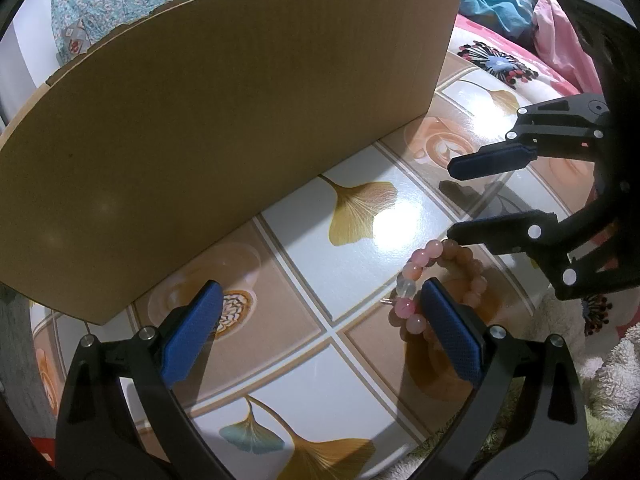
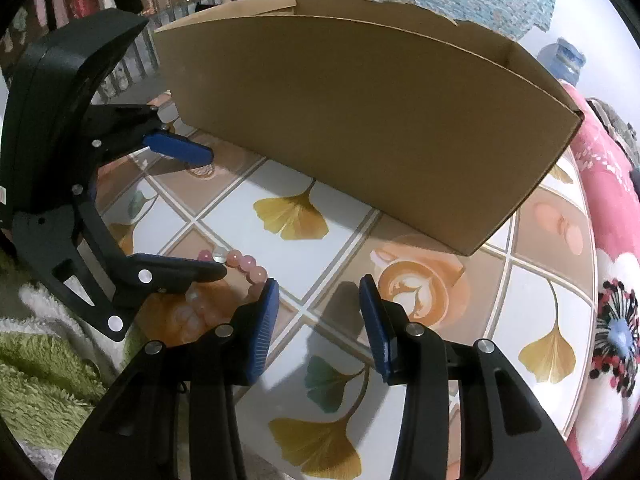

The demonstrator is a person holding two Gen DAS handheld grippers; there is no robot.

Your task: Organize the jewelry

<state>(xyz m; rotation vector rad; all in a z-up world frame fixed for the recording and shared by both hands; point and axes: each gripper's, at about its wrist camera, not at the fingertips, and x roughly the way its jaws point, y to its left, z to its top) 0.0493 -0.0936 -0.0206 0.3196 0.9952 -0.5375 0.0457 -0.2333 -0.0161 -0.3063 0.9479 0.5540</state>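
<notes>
1. We hold our left gripper (image 1: 320, 320) with its jaws spread wide and nothing between them; its right-hand blue pad (image 1: 452, 332) stands just beside the bracelet, perhaps brushing it, but does not clamp it.
2. Our right gripper (image 2: 318, 312) is partly spread, and the gap between its fingers holds only bare tabletop; its left pad (image 2: 262, 332) sits at the edge of the beads.
3. The pink bead bracelet (image 1: 416, 280) lies on the glossy leaf-patterned table (image 1: 304, 272), near the table's edge, between our two grippers and well short of the box.
4. The cardboard box (image 2: 360, 128) stands upright behind, open at the top. We cannot see its inside, so we cannot tell whether anything is already stowed.
5. Judging by this, the task is at its start: the bracelet is ungrasped, and picking it up and placing it, likely in the box, remains.
6. Count: two grippers, one bracelet, one box. No other jewelry shows.
</notes>
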